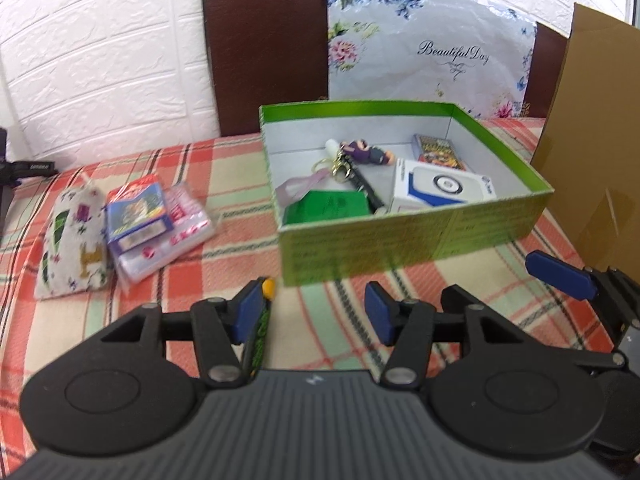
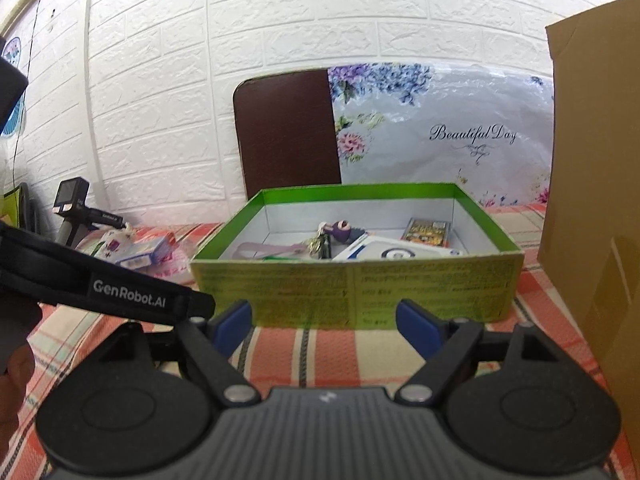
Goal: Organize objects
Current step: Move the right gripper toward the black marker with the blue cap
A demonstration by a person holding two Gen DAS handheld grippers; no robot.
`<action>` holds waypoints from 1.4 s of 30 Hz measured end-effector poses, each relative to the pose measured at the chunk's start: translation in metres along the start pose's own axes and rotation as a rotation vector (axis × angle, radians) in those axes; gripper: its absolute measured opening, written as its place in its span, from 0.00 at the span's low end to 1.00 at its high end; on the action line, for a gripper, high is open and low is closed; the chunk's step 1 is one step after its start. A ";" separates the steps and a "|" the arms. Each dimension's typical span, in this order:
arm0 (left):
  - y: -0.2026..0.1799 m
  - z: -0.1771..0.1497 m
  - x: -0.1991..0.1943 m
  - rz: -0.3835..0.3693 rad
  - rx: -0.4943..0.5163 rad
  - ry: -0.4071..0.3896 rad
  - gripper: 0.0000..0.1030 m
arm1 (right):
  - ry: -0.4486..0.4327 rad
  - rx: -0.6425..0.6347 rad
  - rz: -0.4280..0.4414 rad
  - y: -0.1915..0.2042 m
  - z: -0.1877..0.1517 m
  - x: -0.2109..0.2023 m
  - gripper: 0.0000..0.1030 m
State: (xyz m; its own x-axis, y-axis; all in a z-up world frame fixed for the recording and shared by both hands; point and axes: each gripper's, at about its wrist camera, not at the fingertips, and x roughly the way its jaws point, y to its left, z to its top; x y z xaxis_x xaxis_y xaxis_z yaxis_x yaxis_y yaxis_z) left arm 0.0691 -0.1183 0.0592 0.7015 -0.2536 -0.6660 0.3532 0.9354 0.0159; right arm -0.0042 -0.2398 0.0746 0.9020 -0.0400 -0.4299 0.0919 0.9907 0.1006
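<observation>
An open green box (image 1: 400, 240) stands on the plaid cloth and holds a keychain figure (image 1: 362, 152), a green card (image 1: 332, 206), a white-and-blue carton (image 1: 440, 190) and a card pack (image 1: 438, 150). Left of it lie a printed fabric pouch (image 1: 68, 240), a blue card pack (image 1: 136, 216) and a clear plastic bag (image 1: 180, 232). My left gripper (image 1: 316, 312) hovers before the box with its jaws apart. A thin green-and-black item with a yellow tip (image 1: 262, 332) rests against the left pad only. My right gripper (image 2: 324, 328) is open and empty, facing the box's front wall (image 2: 360, 292).
A tall cardboard box (image 2: 592, 200) stands close on the right. A dark board (image 1: 264, 48) and a floral sheet (image 1: 432, 40) lean on the white brick wall behind. A camera on a stand (image 2: 74, 200) sits at the far left. A hand (image 2: 16, 380) shows at the left edge.
</observation>
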 end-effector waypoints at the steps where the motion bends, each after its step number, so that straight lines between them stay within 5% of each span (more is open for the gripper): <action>1: 0.002 -0.002 0.000 0.006 -0.002 0.005 0.58 | 0.010 0.002 0.003 0.001 -0.002 0.000 0.80; 42: 0.033 -0.070 -0.044 0.074 -0.022 0.015 0.65 | 0.039 -0.068 0.050 0.049 -0.032 -0.068 0.82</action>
State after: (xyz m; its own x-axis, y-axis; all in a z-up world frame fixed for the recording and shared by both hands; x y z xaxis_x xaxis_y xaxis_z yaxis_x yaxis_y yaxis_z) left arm 0.0068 -0.0587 0.0363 0.7159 -0.1799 -0.6746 0.2869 0.9567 0.0494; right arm -0.0744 -0.1841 0.0796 0.8874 0.0135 -0.4608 0.0170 0.9979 0.0620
